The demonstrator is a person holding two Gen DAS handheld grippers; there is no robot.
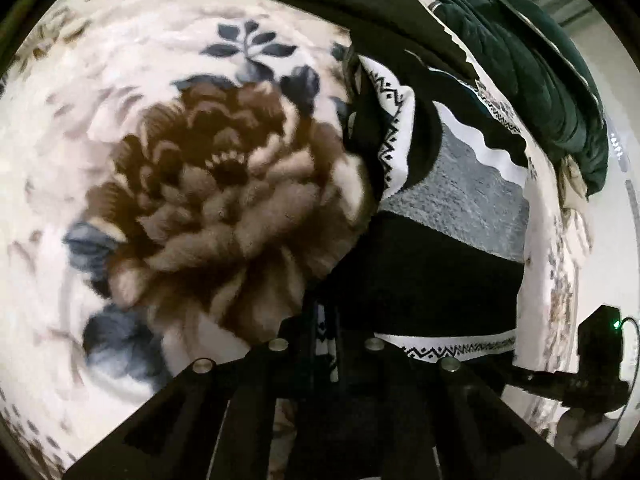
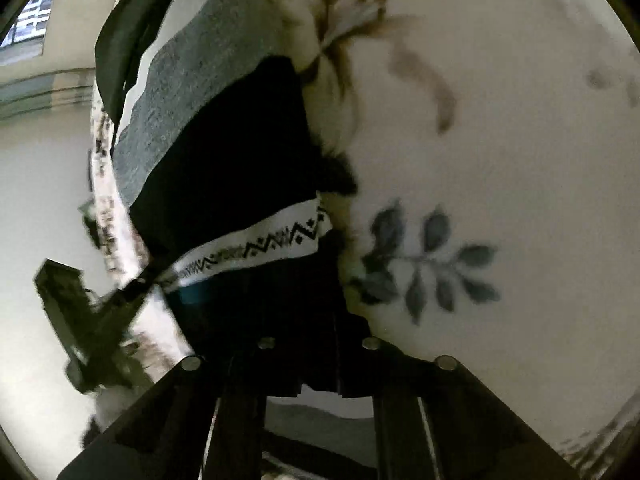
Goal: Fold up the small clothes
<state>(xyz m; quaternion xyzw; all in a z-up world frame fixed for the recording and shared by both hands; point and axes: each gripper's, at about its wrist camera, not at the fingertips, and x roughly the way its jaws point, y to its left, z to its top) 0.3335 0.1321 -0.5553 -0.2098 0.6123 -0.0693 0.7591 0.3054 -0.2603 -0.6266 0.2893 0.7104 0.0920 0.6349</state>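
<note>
A small knit garment with black, grey and white patterned bands (image 1: 448, 264) lies on a floral blanket (image 1: 120, 80). My left gripper (image 1: 326, 344) is shut on its patterned hem at one end. The right wrist view shows the same garment (image 2: 224, 160) stretching away from my right gripper (image 2: 296, 344), which is shut on the black edge below the white zigzag band (image 2: 256, 244). The right gripper's body (image 1: 596, 356) shows at the lower right of the left view, and the left gripper's body (image 2: 84, 320) at the lower left of the right view.
A dark green quilted jacket (image 1: 520, 60) lies at the far right of the bed. A black cloth (image 1: 360, 0) lies beyond the garment. The blanket edge (image 1: 560, 264) drops off to a pale floor on the right.
</note>
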